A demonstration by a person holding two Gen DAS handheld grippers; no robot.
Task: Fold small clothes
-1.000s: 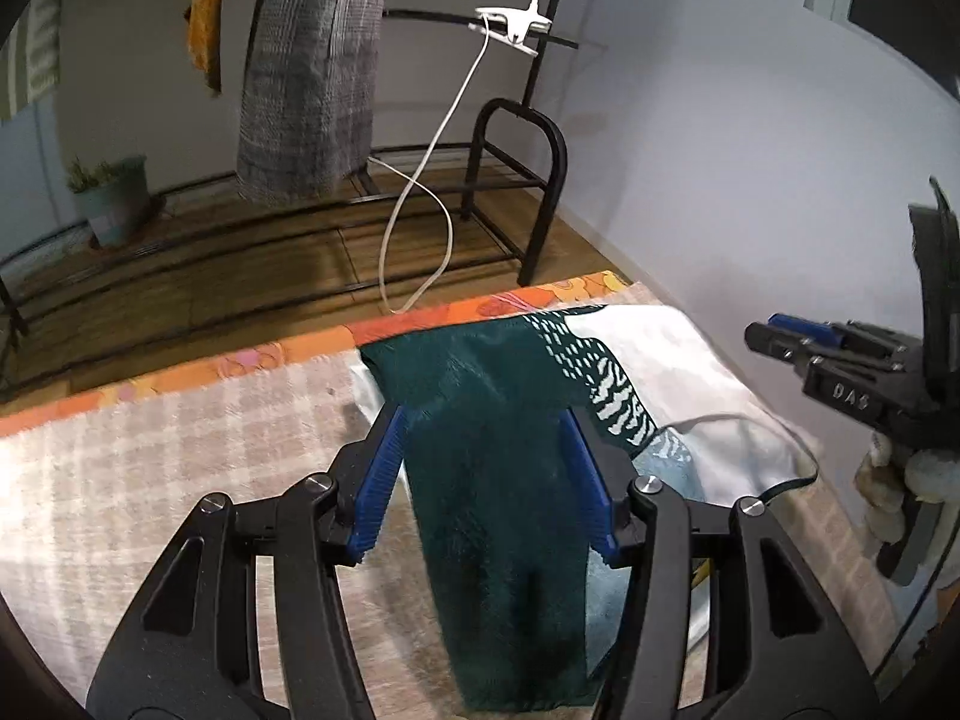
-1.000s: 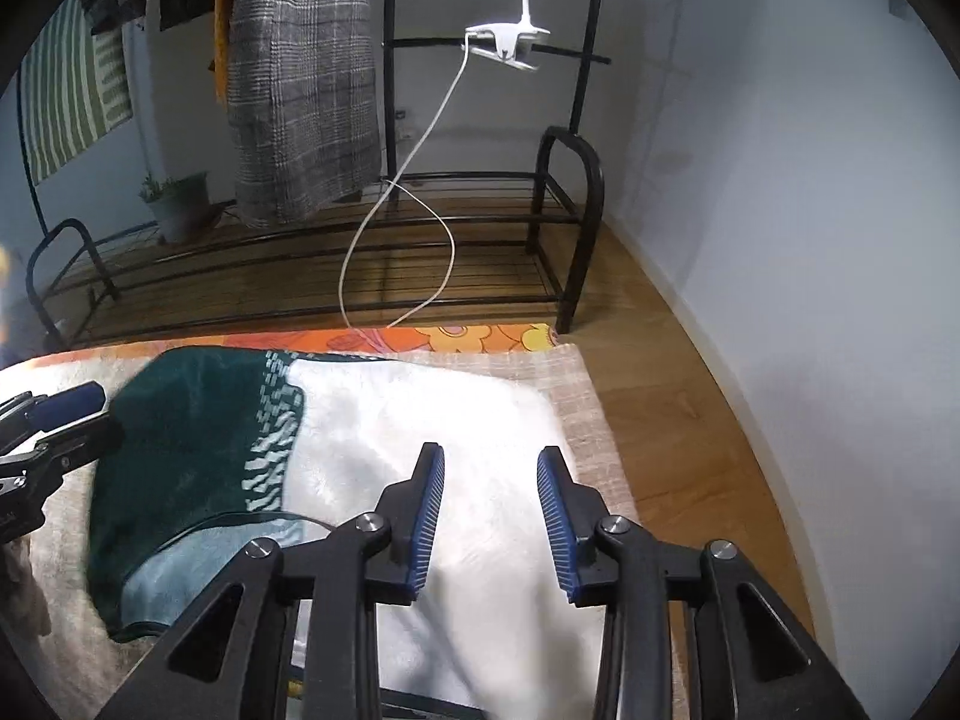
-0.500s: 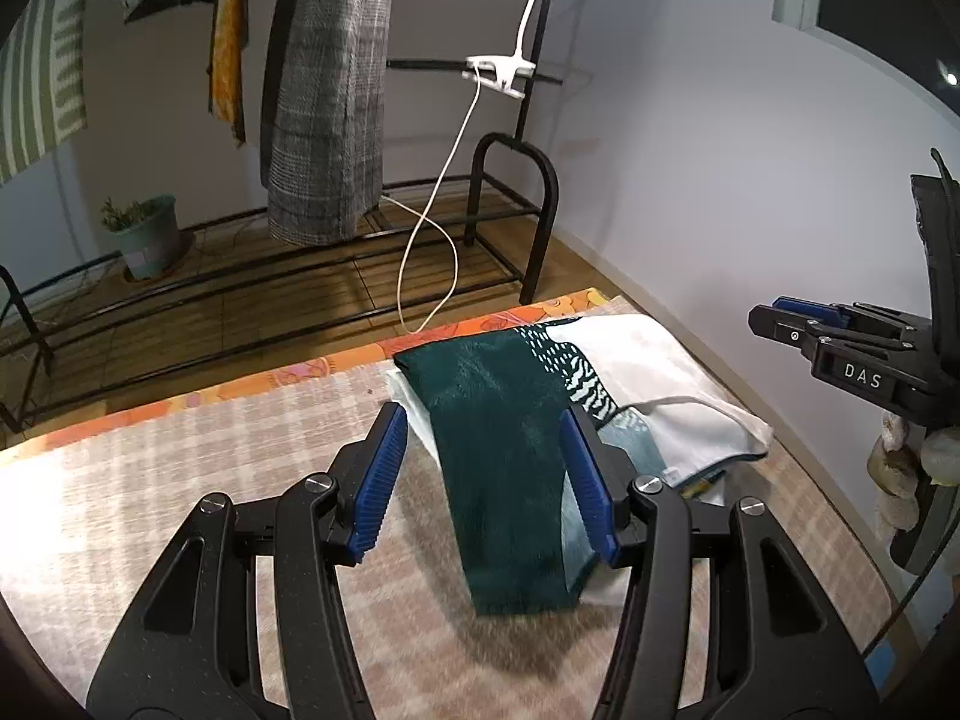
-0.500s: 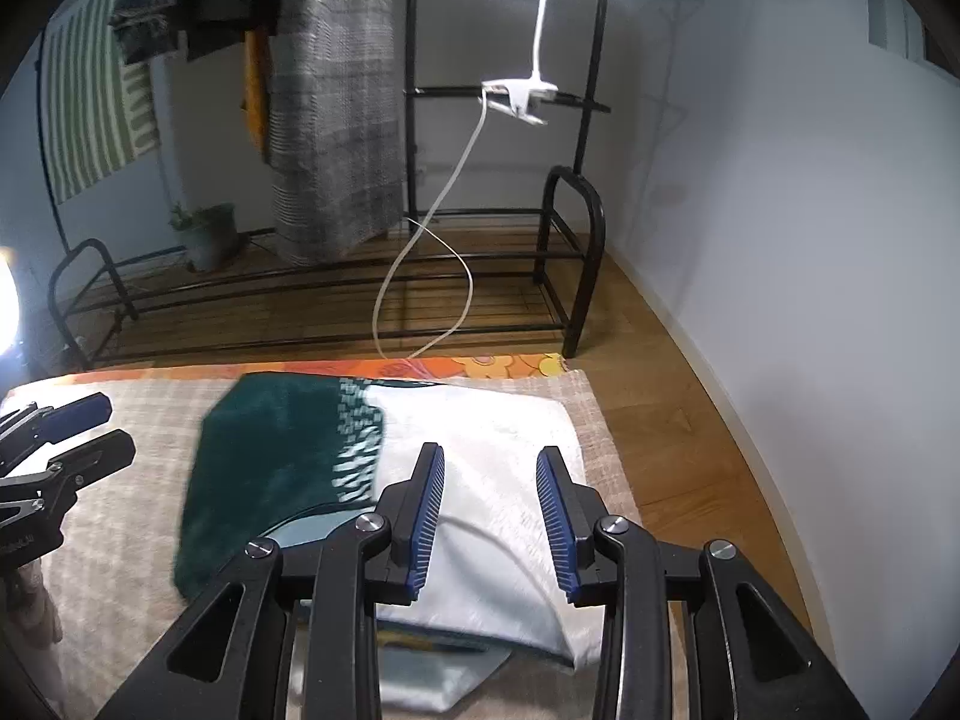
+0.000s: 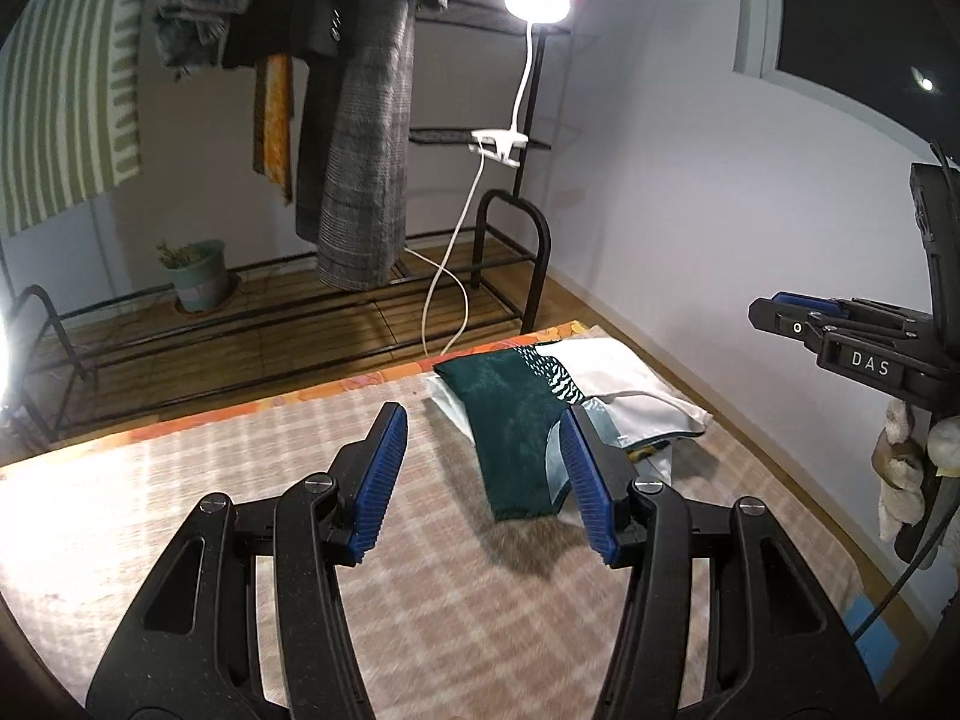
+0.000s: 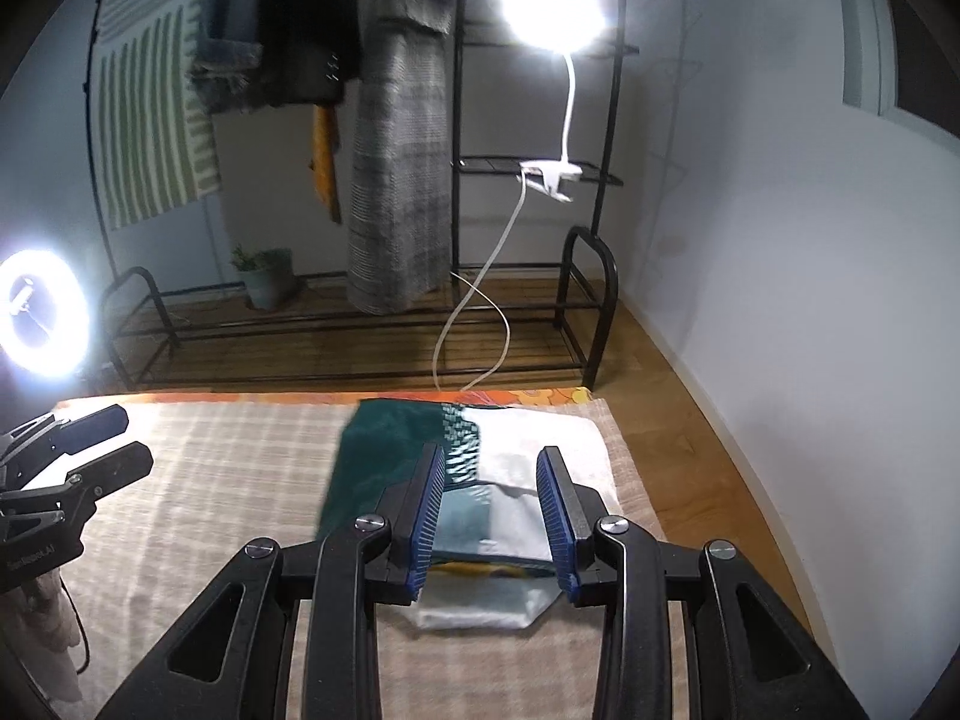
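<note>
Centrally in the left wrist view, the left gripper is seen with its blue-padded jaws held apart and nothing clamped between them; it is raised above the tabletop, which is covered by a beige checked cloth. Likewise, in the right wrist view, the right gripper is shown with a narrower gap between its pads, empty, above the same surface. Each gripper is also caught at the edge of the other's view, at the right and at the left.

Beyond the fingers, the folded garment, dark green at one end and white at the other with a patterned band between, is laid flat on a small stack of folded clothes near the far right corner of the tabletop. An orange patterned edge is visible along the far side of the cloth.

Behind the tabletop, a black clothes rack is placed against the wall, with a grey checked garment and a green striped cloth hung on it. A white clip lamp is fastened to the rack and lit, and its cord is trailed to the floor. A potted plant is set on the floor, and a ring light is seen at the left.
</note>
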